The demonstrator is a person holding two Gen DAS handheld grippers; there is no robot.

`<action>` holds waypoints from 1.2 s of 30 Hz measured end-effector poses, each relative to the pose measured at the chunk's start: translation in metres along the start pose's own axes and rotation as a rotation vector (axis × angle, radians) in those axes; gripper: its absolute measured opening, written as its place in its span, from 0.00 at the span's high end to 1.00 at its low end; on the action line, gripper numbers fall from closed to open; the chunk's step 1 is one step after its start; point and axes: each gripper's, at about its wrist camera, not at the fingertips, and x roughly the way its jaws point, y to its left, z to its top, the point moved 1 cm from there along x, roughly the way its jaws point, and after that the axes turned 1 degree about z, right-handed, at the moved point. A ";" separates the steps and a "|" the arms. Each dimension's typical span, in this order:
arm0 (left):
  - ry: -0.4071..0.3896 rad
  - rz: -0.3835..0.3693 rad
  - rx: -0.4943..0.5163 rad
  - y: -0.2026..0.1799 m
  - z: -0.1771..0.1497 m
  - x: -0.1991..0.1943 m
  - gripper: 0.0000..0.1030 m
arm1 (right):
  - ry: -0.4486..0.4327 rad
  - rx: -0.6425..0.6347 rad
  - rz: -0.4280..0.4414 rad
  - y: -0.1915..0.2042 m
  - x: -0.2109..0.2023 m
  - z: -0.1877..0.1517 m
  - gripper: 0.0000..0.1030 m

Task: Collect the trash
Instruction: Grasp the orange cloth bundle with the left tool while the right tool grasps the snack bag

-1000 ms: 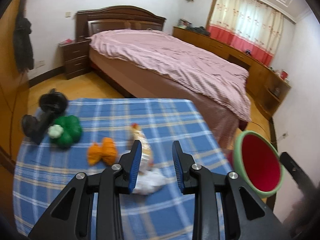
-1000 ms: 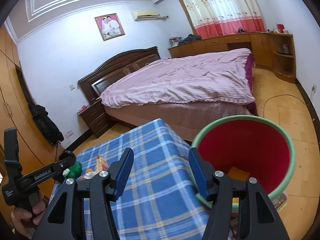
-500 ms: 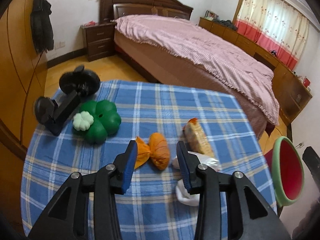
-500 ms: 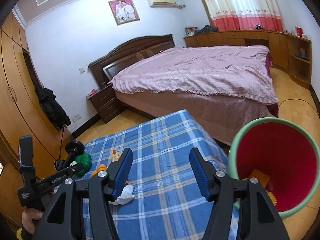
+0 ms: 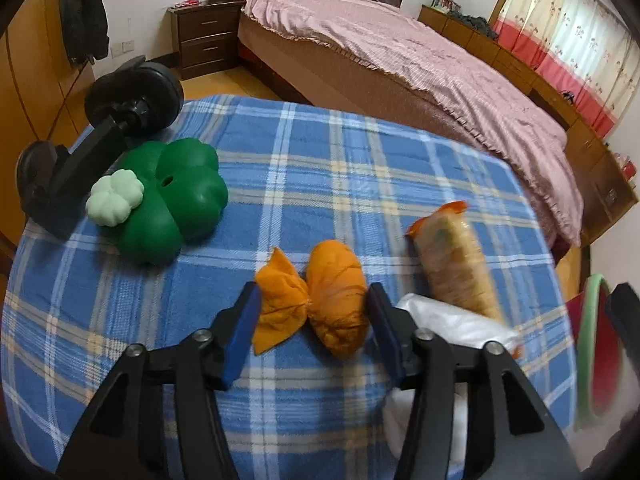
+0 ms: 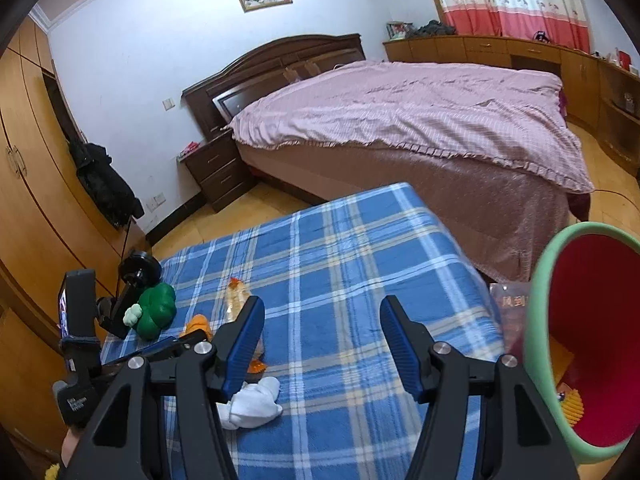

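An orange knotted bag (image 5: pixel 320 300) lies on the blue plaid tablecloth (image 5: pixel 320 168). My left gripper (image 5: pixel 314 320) is open, its jaws on either side of the bag, not closed on it. A clear cracker packet (image 5: pixel 452 256) and a crumpled white wrapper (image 5: pixel 452 324) lie just right of it. My right gripper (image 6: pixel 320 332) is open and empty above the table. The white wrapper (image 6: pixel 256 400) and orange bag (image 6: pixel 198 326) show at its lower left. The red bin with a green rim (image 6: pixel 588 340) stands tilted at the right, some trash inside.
A green clover-shaped toy (image 5: pixel 172 196) with a pale clover (image 5: pixel 114 198) and a black clamp stand (image 5: pixel 104 132) sit at the table's left. A bed (image 6: pixel 420 120) stands beyond the table, a nightstand (image 6: pixel 216 168) beside it. The bin edge shows at right in the left wrist view (image 5: pixel 592 360).
My left gripper has moved left and down from the white wrapper to straddle the orange bag. My right gripper has swung left, so the bin has shifted to the view's right edge.
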 end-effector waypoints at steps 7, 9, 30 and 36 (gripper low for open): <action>-0.033 0.023 0.021 -0.004 -0.001 0.002 0.39 | 0.036 -0.030 0.013 0.011 0.023 -0.002 0.39; -0.041 0.053 0.040 -0.009 -0.003 0.003 0.39 | 0.047 -0.033 0.012 0.011 0.028 -0.002 0.39; -0.091 -0.066 -0.054 0.032 -0.011 -0.029 0.84 | 0.194 -0.132 0.023 0.022 0.090 -0.012 0.38; -0.097 -0.096 -0.101 0.036 -0.018 -0.038 0.84 | 0.237 -0.178 -0.003 0.030 0.104 -0.017 0.38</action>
